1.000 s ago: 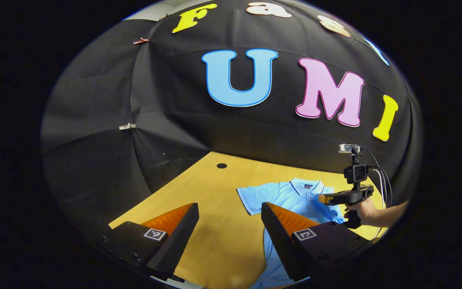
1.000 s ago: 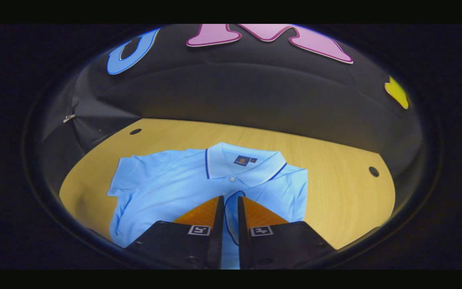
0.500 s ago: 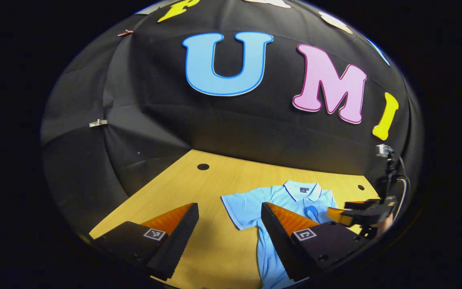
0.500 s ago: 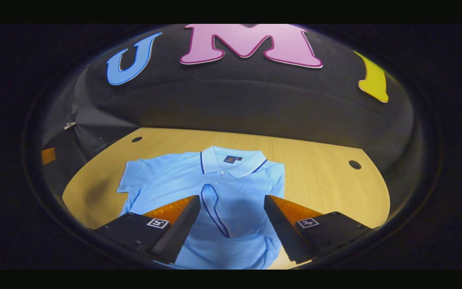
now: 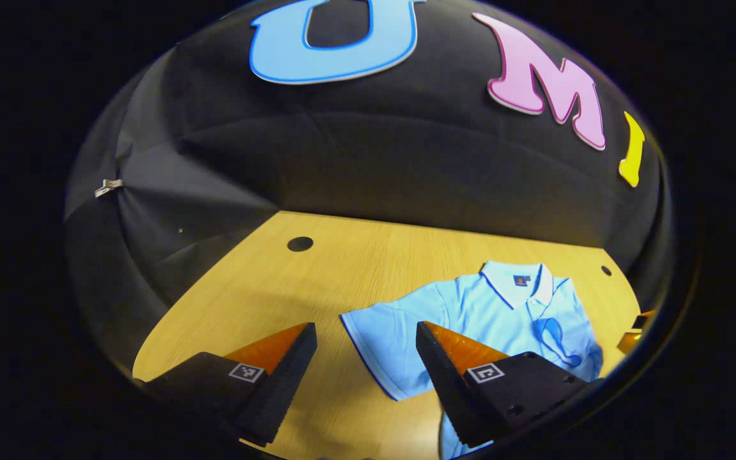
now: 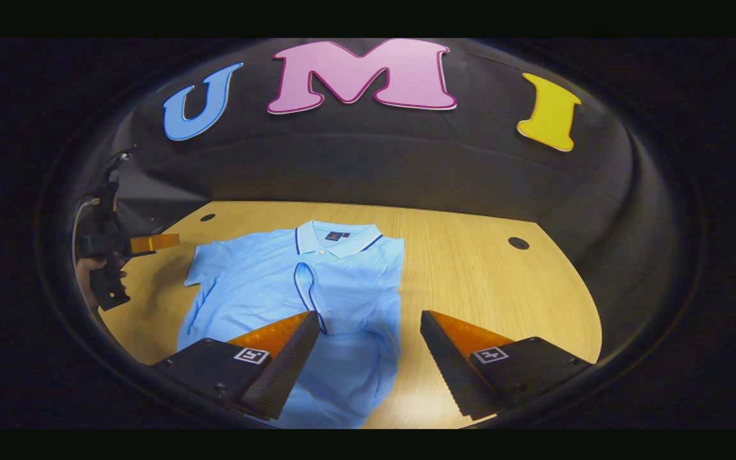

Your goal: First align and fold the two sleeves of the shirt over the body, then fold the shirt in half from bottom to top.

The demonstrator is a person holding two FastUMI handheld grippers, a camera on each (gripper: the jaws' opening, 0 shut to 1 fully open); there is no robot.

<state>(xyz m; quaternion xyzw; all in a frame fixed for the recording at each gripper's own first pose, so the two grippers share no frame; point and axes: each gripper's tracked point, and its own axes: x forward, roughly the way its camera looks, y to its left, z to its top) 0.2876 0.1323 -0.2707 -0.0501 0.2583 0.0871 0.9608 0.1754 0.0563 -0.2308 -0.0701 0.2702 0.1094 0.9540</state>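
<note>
Above the light-blue shirt (image 6: 349,281) (one sleeve (image 6: 307,291) folded across its body), left gripper (image 5: 366,358) and right gripper (image 6: 370,348) both gape wide, empty.

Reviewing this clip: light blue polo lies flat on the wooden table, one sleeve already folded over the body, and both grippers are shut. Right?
Not quite: both grippers are open. The left gripper and right gripper views show spread fingers holding nothing. The polo, table and folded sleeve are as stated.
</note>
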